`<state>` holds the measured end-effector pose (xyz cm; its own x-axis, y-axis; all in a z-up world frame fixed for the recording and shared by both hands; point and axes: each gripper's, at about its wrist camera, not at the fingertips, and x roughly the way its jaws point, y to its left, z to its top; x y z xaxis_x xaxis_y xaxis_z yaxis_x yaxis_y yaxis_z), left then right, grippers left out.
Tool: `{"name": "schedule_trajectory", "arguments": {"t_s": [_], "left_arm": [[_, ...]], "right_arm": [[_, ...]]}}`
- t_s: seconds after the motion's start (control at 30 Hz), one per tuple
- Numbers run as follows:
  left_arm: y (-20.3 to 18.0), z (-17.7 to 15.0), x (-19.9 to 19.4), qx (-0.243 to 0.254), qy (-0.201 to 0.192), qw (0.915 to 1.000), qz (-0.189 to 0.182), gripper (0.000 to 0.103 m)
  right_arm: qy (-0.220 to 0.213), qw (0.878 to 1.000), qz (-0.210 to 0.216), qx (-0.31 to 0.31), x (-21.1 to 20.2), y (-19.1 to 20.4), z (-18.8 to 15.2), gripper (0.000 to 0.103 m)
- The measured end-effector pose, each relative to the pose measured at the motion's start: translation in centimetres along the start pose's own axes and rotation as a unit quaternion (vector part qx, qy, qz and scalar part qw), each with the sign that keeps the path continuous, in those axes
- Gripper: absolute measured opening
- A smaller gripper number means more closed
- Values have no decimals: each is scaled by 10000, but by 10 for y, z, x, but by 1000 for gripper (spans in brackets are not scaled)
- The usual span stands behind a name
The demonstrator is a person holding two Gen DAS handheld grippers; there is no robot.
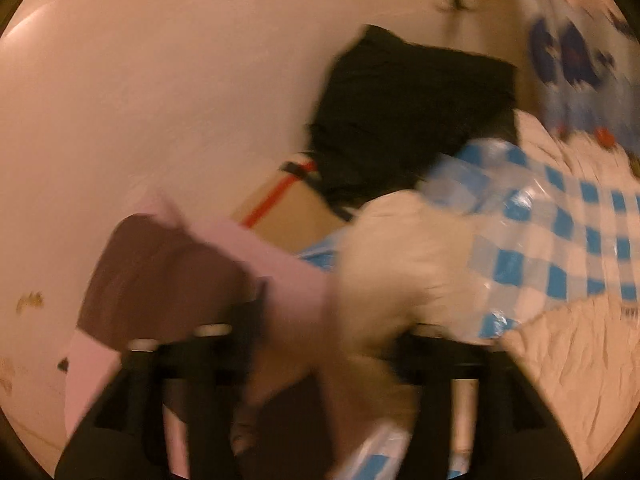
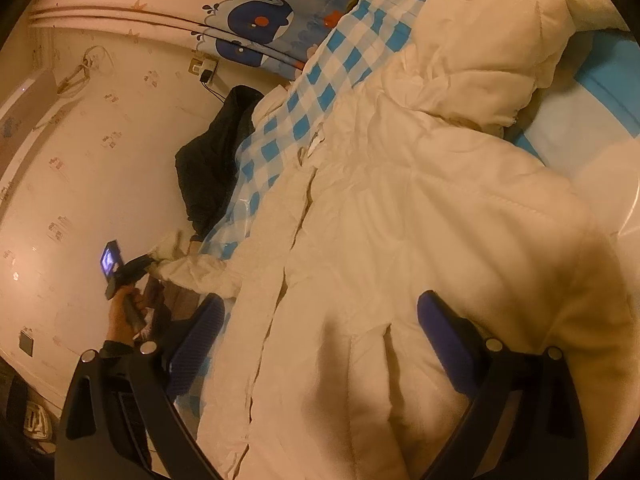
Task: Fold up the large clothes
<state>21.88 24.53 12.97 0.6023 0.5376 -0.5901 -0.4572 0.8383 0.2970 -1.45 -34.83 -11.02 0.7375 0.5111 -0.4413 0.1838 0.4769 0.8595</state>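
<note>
Right wrist view: right gripper (image 2: 320, 344) fingers spread over white jacket (image 2: 400, 220)

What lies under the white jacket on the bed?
Under the jacket lies a blue-and-white checked plastic sheet, showing along its far side. Beyond the hood, pale blue bedding shows. What is beneath the jacket's middle is covered.

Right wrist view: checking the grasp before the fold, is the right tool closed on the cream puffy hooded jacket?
No, the right tool hangs wide open above the cream puffy hooded jacket.
</note>
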Motion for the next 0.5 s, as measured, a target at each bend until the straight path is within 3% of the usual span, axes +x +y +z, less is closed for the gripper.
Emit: {"name": "schedule_trajectory", "arguments": {"t_s": [0.07, 0.13, 0.3, 0.37, 0.43, 0.5], "left_arm": [[15, 2, -8, -221, -110, 9997, 64, 80], [35, 5, -14, -617, -57, 9980, -125, 85], [83, 6, -22, -1822, 77, 9808, -697, 87], [95, 5, -22, -2039, 131, 9752, -854, 87], [104, 7, -25, -2219, -50, 9723, -740, 89], [114, 7, -34, -2487, -123, 9639, -940, 90]], "right_arm": [[-2, 10000, -42, -25, 0, 1, -1, 93], [-1, 10000, -81, -53, 0, 2, -2, 93], [1, 9999, -131, -82, 0, 4, -3, 93], [-1, 9999, -133, -83, 0, 4, -4, 93], [1, 9999, -130, -83, 0, 4, -4, 93], [3, 9999, -125, -81, 0, 4, -4, 94]]}}
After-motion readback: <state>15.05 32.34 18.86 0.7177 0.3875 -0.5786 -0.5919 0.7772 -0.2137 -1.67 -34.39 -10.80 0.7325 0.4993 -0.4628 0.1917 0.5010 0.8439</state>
